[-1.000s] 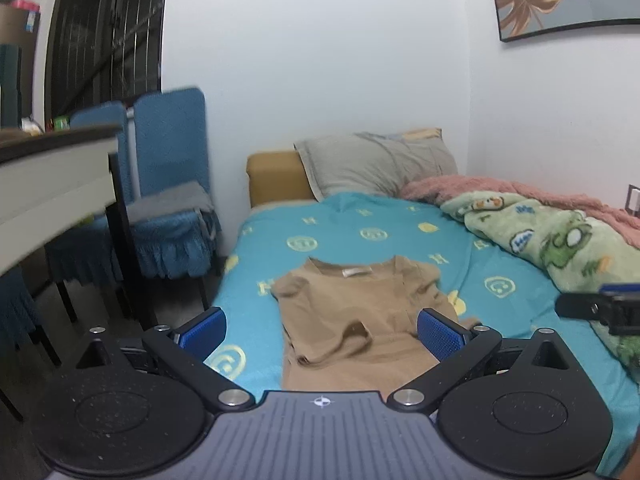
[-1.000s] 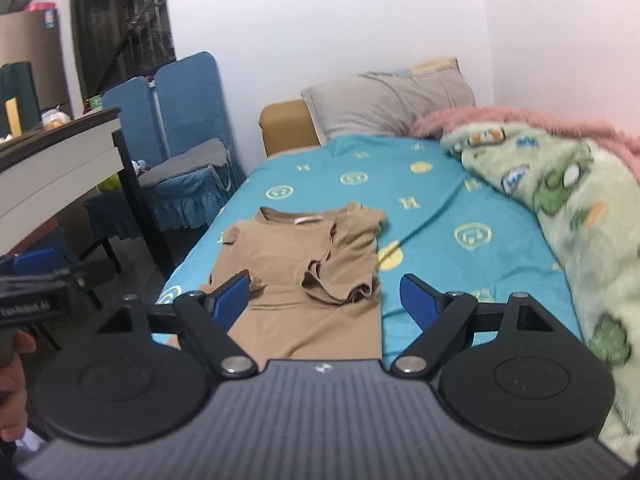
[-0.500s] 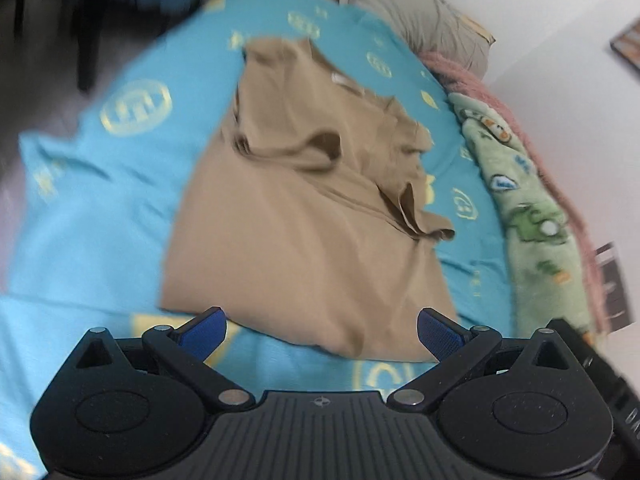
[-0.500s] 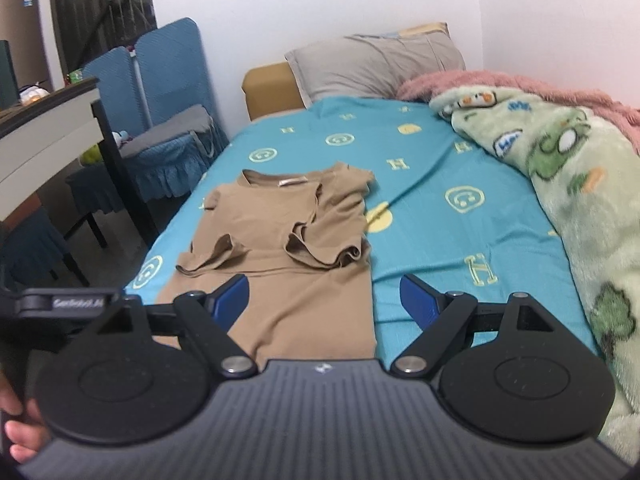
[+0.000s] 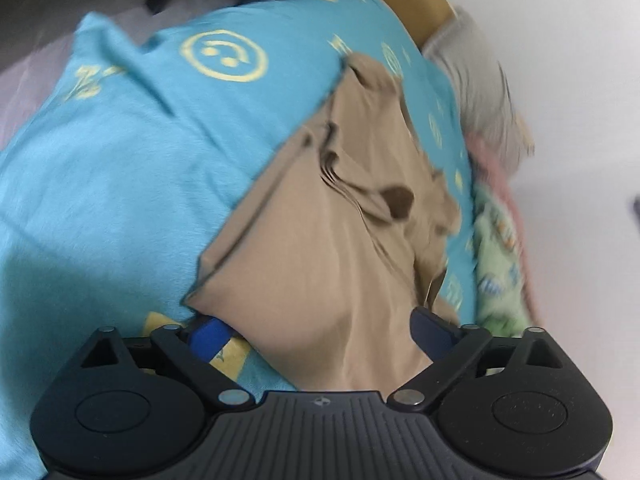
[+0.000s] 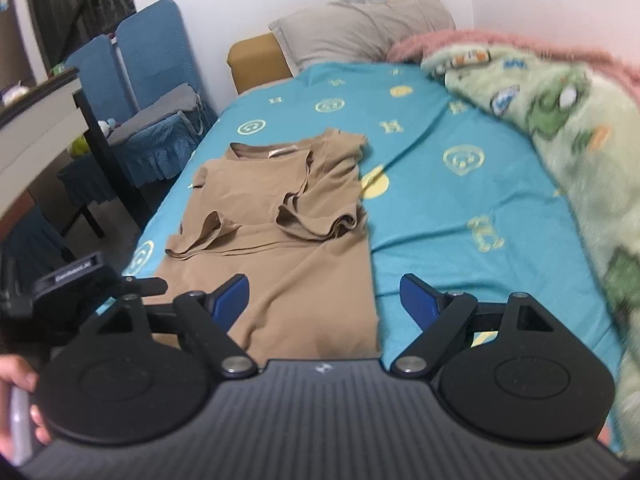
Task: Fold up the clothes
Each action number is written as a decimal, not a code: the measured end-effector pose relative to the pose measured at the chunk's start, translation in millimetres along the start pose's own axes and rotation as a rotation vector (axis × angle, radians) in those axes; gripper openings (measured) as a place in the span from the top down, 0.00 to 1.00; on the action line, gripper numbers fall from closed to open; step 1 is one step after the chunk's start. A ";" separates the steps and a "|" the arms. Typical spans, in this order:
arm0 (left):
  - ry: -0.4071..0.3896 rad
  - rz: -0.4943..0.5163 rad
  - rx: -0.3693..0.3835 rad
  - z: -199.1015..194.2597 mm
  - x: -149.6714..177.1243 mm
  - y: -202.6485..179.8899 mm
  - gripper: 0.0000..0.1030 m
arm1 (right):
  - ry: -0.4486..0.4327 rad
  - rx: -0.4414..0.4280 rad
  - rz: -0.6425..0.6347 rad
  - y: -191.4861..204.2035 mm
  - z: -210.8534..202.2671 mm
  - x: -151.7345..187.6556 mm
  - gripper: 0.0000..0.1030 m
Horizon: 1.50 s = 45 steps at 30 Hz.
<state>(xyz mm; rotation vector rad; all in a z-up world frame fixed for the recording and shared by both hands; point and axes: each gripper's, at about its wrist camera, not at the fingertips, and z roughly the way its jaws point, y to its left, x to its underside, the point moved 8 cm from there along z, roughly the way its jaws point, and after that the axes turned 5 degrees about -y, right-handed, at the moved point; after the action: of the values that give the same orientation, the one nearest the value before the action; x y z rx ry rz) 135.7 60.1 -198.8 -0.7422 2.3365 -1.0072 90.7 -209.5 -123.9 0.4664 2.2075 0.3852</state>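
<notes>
A tan T-shirt (image 6: 276, 240) lies on the turquoise bed sheet (image 6: 460, 216), both sleeves folded inward over the body. In the left wrist view the shirt (image 5: 328, 248) fills the middle. My left gripper (image 5: 320, 328) is open and straddles the shirt's near hem at its left corner; the cloth bulges between the blue pads (image 5: 208, 334). My right gripper (image 6: 326, 300) is open and empty, just above the hem's right part. The left gripper's body (image 6: 80, 284) shows in the right wrist view at the left.
A green cartoon blanket (image 6: 568, 128) and pink blanket lie along the bed's right side. A grey pillow (image 6: 360, 32) is at the head. Blue chairs (image 6: 156, 80) and a desk (image 6: 36, 120) stand left of the bed.
My left gripper has dropped from a high level view down to the shirt's near left hem, tilting as it went. My right gripper has moved forward and lower toward the hem.
</notes>
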 end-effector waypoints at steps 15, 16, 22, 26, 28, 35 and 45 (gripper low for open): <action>-0.052 -0.037 -0.015 6.9 -3.3 4.5 0.43 | 0.223 -0.100 0.677 -33.7 60.2 46.3 0.26; -0.055 -0.042 -0.019 8.4 -4.8 6.1 0.52 | 0.195 -0.085 0.682 -35.4 61.4 45.0 0.29; -0.068 -0.090 -0.019 13.4 -12.6 14.6 0.83 | 0.073 -0.015 0.694 -47.7 66.0 34.1 0.46; -0.106 -0.020 0.024 7.5 -15.6 -1.9 0.89 | 0.080 0.014 0.660 -53.3 66.8 34.8 0.80; -0.141 0.023 0.073 -1.9 -17.7 -14.8 0.90 | 0.067 -0.007 0.641 -50.7 64.5 29.8 0.88; -0.291 0.173 0.267 -50.1 -22.4 -64.9 0.93 | -0.079 -0.126 0.541 -28.1 26.4 -9.0 0.91; -0.358 0.239 0.361 -150.4 17.3 -117.4 0.94 | -0.171 -0.248 0.451 -2.0 -84.0 -46.2 0.92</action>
<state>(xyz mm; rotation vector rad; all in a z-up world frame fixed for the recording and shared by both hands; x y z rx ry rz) 63.9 55.7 -21.3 -0.4442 1.8201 -1.0504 51.7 -241.8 -42.5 0.8275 1.8475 0.8161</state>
